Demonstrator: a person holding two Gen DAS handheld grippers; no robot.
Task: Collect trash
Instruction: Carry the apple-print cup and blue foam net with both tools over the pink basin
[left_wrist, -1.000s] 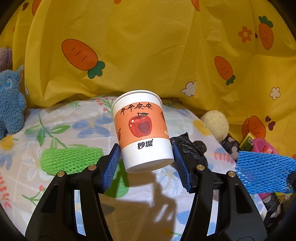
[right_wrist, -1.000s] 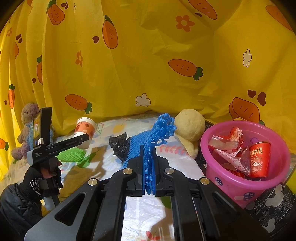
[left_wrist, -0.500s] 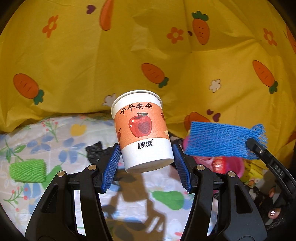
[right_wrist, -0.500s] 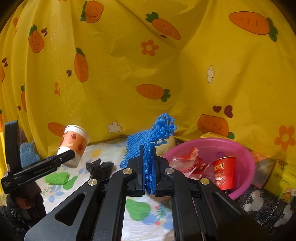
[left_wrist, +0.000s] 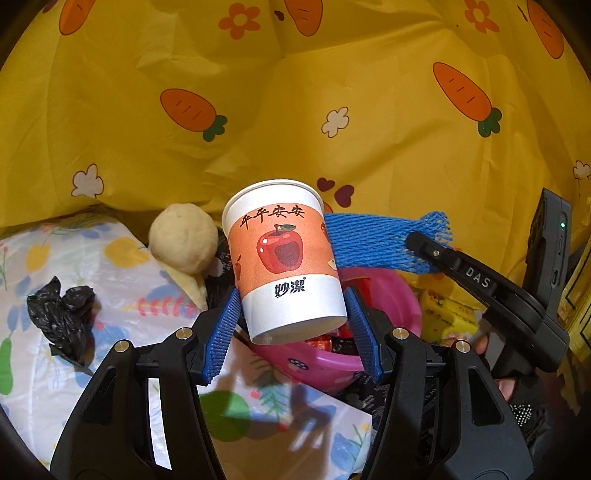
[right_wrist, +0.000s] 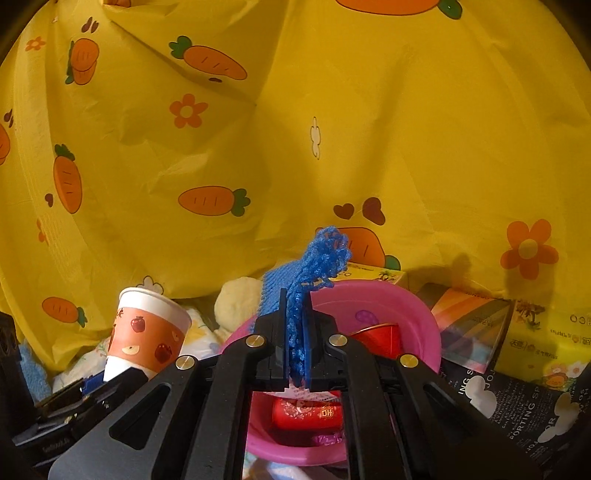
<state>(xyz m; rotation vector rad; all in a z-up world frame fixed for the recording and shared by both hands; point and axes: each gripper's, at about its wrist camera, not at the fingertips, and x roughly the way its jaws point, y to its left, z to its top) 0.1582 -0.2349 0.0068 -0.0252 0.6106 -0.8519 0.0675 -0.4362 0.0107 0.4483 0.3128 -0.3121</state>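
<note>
1. Paper cup (left_wrist: 286, 258) sits upright, clamped at its base between the pads of the left gripper (left_wrist: 291, 325). A second ago it hung over the flowered sheet (left_wrist: 122, 280); now it is above the near rim of the pink basin (left_wrist: 391, 295).
2. Blue foam net (right_wrist: 310, 280) is pinched flat in the fully closed right gripper (right_wrist: 295, 354), now directly over the basin, where before it was off to the left.
3. Basin already holds red wrappers (right_wrist: 306, 413) and a red cup (right_wrist: 380, 332).
4. Judgement: both items look ready to release; the net seems better centred than the cup.
5. Black bag scrap (left_wrist: 61, 317) remains on the sheet, uncollected.
</note>
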